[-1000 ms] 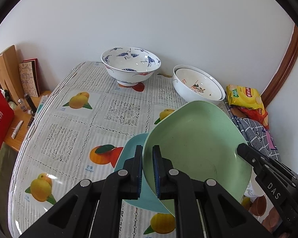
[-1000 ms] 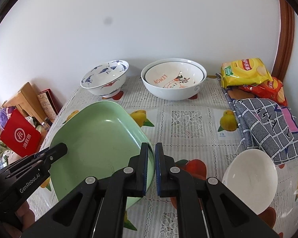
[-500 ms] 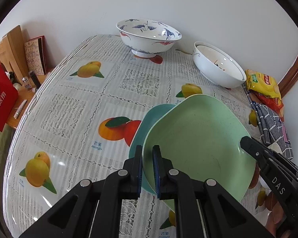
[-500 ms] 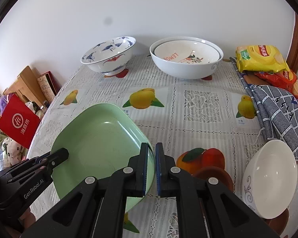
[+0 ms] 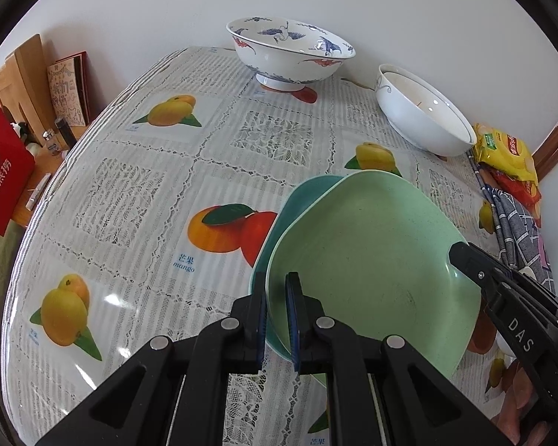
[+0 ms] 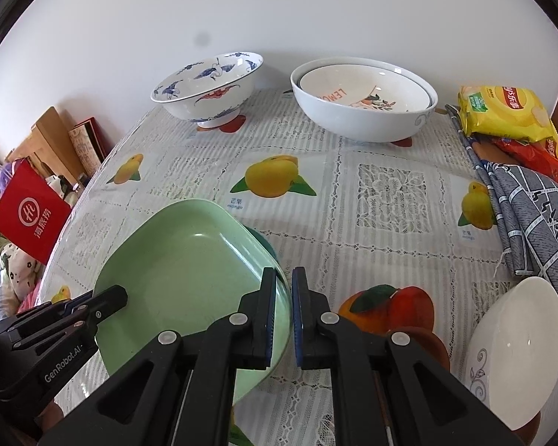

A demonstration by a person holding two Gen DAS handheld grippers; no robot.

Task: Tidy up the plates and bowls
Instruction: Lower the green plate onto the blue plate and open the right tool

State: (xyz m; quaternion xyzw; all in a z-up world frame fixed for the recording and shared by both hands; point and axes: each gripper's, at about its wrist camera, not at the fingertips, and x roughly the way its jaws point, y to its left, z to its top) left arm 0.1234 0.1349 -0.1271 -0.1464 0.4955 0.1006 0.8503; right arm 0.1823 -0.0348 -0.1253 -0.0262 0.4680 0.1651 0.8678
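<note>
Since a second ago we've lowered the pale green square plastic plate [image 5: 372,256] down onto the teal plate [image 5: 279,230] on the fruit-print tablecloth [image 5: 137,186]. Our left gripper [image 5: 277,319] pinches its near rim, the right gripper [image 6: 283,316] the opposite edge, both jaws narrow on it. So the plates are basically stacked, just not released. Two white bowls [image 6: 364,104] are already nested at the back. We reckon what's left is the blue crane-pattern bowl [image 6: 208,89] and the small white bowl [image 6: 517,349].
</note>
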